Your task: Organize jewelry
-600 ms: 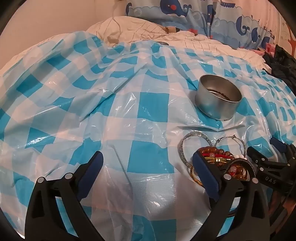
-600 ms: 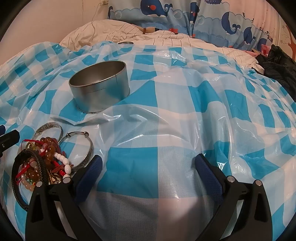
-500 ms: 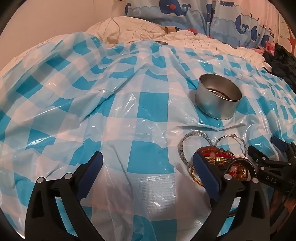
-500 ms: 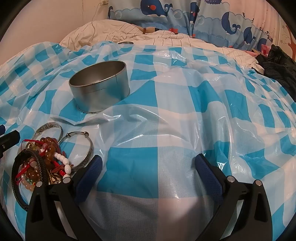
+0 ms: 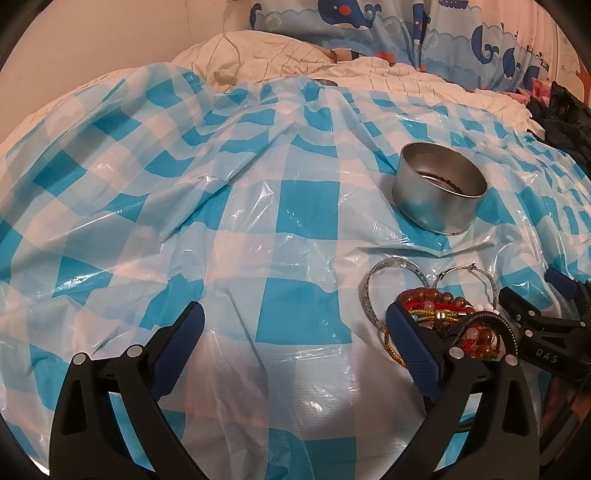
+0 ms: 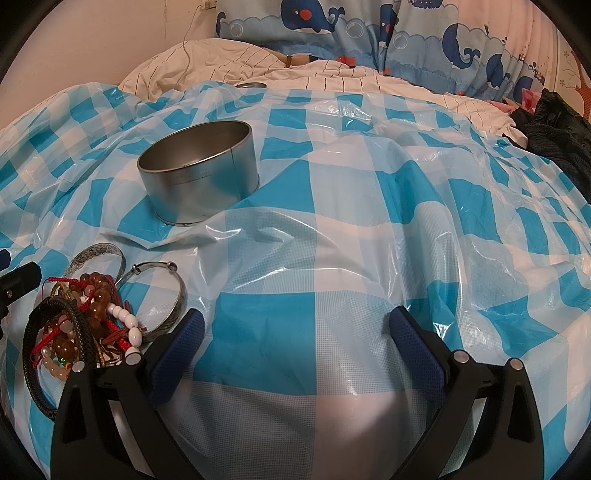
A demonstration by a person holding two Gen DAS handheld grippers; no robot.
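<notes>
nothing changed since before: left gripper point(image 5: 295, 332) and right gripper point(image 6: 295, 334) both spread wide, empty, flanking bracelets point(image 6: 92, 314) near tin point(image 6: 201, 177).

tin point(image 6: 201, 177) stands behind the jewelry pile point(image 6: 92, 317) on the sheet point(image 6: 369, 221).

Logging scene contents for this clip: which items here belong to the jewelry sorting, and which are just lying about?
Part of the job:
- pile of bracelets and beads
- two silver bangles
- round metal tin
- left gripper and right gripper, both open and holding nothing

Just lying about:
- checked plastic sheet
- whale-print fabric
- dark clothing
</notes>
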